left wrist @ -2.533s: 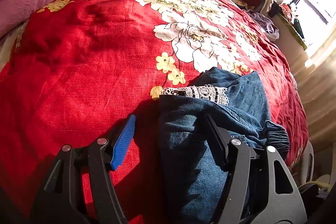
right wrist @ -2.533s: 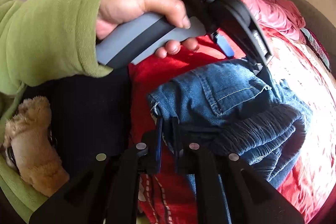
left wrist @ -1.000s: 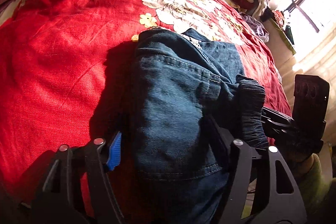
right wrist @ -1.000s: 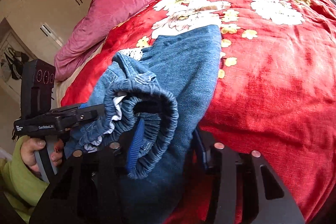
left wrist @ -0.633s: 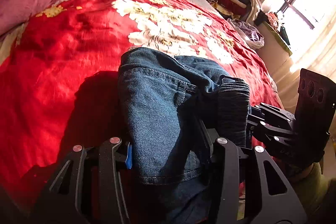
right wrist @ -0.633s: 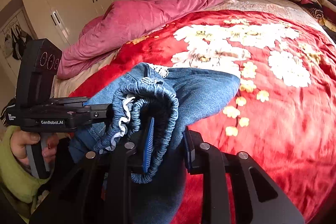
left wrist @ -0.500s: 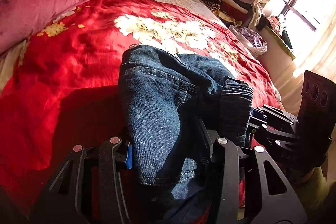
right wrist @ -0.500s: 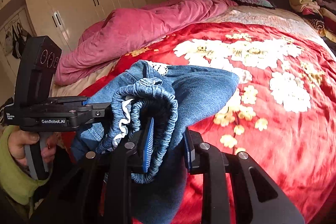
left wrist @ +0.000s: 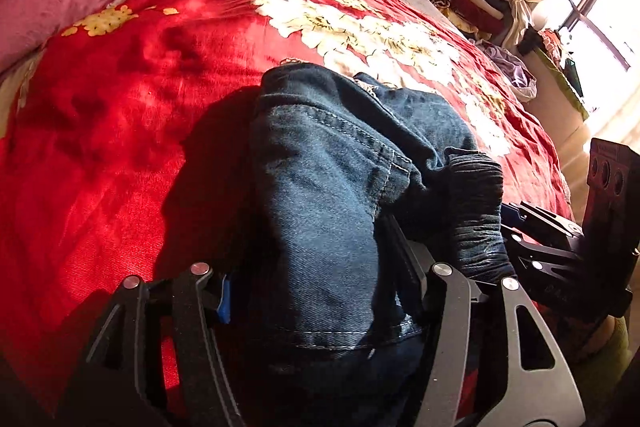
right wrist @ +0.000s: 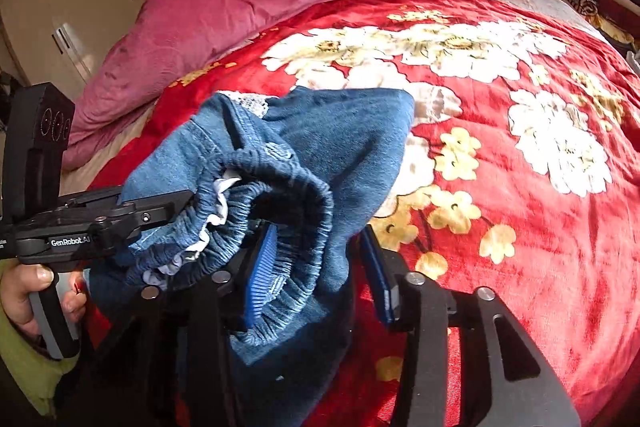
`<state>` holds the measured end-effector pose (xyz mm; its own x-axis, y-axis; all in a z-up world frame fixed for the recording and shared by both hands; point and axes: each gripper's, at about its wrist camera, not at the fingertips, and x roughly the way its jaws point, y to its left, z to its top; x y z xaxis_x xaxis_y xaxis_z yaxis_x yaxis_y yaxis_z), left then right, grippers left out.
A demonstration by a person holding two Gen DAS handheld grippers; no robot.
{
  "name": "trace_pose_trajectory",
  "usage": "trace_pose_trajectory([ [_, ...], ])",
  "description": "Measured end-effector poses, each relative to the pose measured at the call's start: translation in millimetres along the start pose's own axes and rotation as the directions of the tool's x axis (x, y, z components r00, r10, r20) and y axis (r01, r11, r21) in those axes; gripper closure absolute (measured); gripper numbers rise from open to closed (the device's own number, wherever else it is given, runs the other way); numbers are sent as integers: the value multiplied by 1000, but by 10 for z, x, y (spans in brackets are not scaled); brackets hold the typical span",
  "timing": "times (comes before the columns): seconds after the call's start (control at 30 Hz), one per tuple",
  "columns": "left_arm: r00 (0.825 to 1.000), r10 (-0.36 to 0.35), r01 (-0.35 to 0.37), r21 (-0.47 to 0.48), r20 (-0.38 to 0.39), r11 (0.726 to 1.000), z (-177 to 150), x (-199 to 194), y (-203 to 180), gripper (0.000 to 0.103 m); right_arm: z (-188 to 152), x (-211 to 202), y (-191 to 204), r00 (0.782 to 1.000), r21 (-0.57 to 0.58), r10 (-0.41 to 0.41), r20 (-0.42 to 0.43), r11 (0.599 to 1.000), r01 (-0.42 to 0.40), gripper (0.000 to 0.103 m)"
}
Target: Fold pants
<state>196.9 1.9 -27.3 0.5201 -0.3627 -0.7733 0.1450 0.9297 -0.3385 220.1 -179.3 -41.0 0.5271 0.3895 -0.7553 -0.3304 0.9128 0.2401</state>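
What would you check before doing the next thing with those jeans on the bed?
1. Left tongs letting go: ok, jaws opening, jeans between them.
2. Right tongs letting go: ok, jaws opening, elastic waistband between them.
3. Both tongs fully clear of the denim: cannot tell.
4. Jeans folded flat: not ok, bunched.
5. Red bedspread bare beyond the jeans: ok.

Pants (left wrist: 328, 211): dark blue denim, elasticated ruched waistband (right wrist: 280, 195), white lining showing inside, lace trim at far edge. Folded into thick bundle, waistband end bunched and raised, far end resting on red floral bedspread (left wrist: 100, 155), near bed's foot edge.
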Motion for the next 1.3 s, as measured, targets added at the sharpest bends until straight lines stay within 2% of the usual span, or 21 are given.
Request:
trace_pose_trajectory([
  [0.07, 1000, -12, 12, -8, 2, 1000, -12, 20, 31, 47, -19, 23, -46, 1000, 25, 3, -4, 1000, -3, 53],
  [0.23, 1000, -15, 15, -2, 12, 1000, -22, 25, 44, 45, -19, 30, 15, 999, 3, -34, -7, 999, 34, 52],
  [0.4, 1000, -5, 5, -3, 15, 1000, -20, -32, 24, 40, -3, -29, 33, 998, 3, -59, -3, 998, 59, 43],
  [0.63, 999, 5, -5, 6, 48, 1000, -38, -239, -19, 33, -28, -299, 39, 997, 19, -64, 49, 998, 64, 41],
  [0.67, 998, 7, -8, 10, 55, 1000, -40, -279, -28, 31, -31, -343, 45, 996, 17, -64, 57, 998, 63, 32],
  [0.7, 998, 13, -14, 15, 61, 1000, -42, -320, -40, 27, -38, -390, 56, 995, 14, -71, 68, 997, 70, 18],
  [0.83, 995, 35, -37, 24, 90, 999, -60, -482, -71, 15, -54, -563, 117, 990, -2, -91, 109, 996, 92, 17],
  [0.93, 994, 45, -48, 29, 103, 998, -83, -591, -100, 10, -64, -690, 145, 984, 1, -105, 142, 994, 106, 17],
  [1.13, 990, 74, -80, 43, 122, 996, -182, -801, -169, 10, -125, -930, 241, 972, -21, -138, 191, 989, 144, 17],
  [1.17, 989, 75, -82, 46, 128, 996, -212, -841, -178, 10, -146, -979, 261, 969, -23, -140, 201, 989, 148, 6],
  [1.3, 985, 86, -94, 48, 152, 994, -343, -987, -225, 10, -239, -1183, 368, 957, -44, -147, 251, 986, 163, 5],
])
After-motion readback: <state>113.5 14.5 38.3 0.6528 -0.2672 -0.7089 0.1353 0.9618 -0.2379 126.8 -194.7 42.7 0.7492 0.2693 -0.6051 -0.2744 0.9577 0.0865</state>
